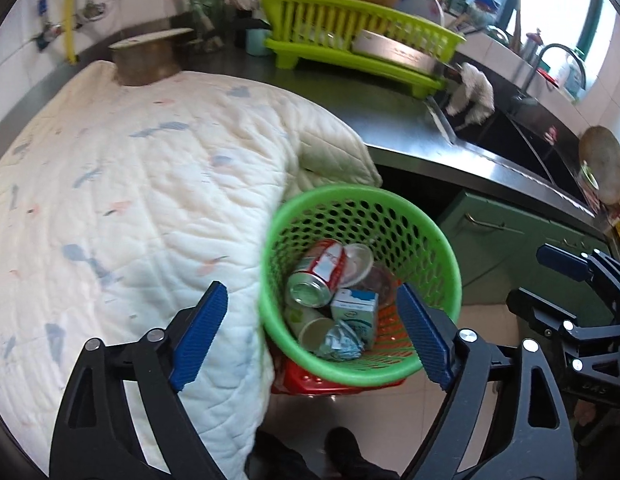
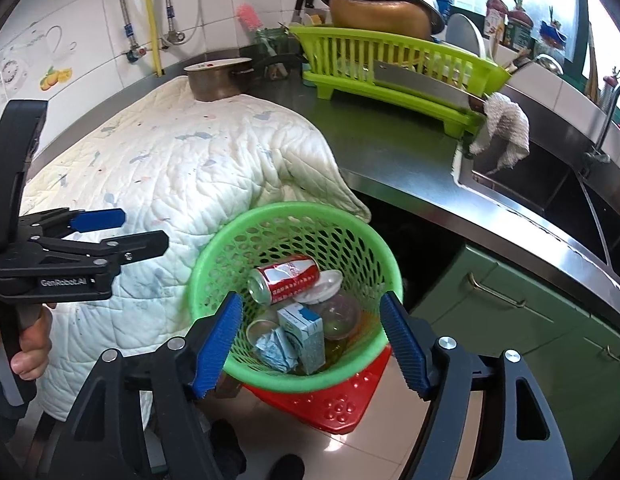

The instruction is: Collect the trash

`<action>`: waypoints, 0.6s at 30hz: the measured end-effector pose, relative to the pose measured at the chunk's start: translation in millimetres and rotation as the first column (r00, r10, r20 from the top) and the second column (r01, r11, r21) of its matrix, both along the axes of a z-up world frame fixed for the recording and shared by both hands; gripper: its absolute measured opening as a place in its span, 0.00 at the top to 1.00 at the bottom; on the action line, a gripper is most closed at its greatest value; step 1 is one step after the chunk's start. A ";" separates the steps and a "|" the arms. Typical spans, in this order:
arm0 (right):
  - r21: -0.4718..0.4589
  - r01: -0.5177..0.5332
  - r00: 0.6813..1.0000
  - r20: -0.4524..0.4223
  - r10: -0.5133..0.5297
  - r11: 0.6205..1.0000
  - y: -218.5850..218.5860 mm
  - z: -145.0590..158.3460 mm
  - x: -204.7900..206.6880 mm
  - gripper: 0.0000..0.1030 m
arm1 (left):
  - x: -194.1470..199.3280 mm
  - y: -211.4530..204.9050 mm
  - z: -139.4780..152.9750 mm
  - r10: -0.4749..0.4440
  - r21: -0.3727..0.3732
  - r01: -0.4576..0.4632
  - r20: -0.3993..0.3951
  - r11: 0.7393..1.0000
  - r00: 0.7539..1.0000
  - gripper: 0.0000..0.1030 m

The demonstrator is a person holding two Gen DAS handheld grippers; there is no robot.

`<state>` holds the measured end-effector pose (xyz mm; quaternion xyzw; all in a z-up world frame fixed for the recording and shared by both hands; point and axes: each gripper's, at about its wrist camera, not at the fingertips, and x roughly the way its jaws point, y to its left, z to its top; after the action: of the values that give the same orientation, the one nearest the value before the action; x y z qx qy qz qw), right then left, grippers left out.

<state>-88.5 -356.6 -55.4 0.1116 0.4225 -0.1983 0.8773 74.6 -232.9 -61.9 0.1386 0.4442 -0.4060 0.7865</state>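
Trash sits gathered in the round green perforated plastic basket (image 2: pixel 295 300), near the white quilted cloth (image 1: pixel 129 184) draped over the steel worktop (image 2: pixel 382 148): a red soda can (image 2: pixel 283 279), a small blue-and-white carton (image 2: pixel 303 336), crumpled foil (image 2: pixel 275 350) and clear plastic cups (image 2: pixel 340 316). Above it the left gripper (image 1: pixel 314 328) and right gripper (image 2: pixel 310 340) hang, jaws spread, nothing between them. The basket stands on a red plastic stool (image 2: pixel 338 400).

Black claws (image 1: pixel 314 336) (image 2: pixel 312 346), ribbed blue pads (silver screws), "GenRobot.AI" marking.
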 end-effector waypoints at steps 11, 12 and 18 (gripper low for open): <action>0.014 -0.061 0.998 0.024 0.061 0.998 20.4 7.8 14.0 0.21 | 8.3 58.8 25.9 0.164 -0.016 -0.164 0.081 0.986 0.983 0.06; 0.013 -0.067 0.997 0.025 0.066 0.998 22.1 8.8 15.6 0.21 | 8.6 63.4 26.9 0.178 -0.013 -0.178 0.086 0.984 0.980 0.06; 0.007 -0.127 0.991 0.053 0.127 0.992 41.2 21.4 25.8 0.17 | 7.8 99.2 37.5 0.301 -0.011 -0.302 0.134 0.953 0.944 0.05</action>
<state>-62.7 -315.4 -34.0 0.0940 0.4066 -0.1369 0.8984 82.5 -133.7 -24.4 0.0997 0.4083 -0.2685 0.8668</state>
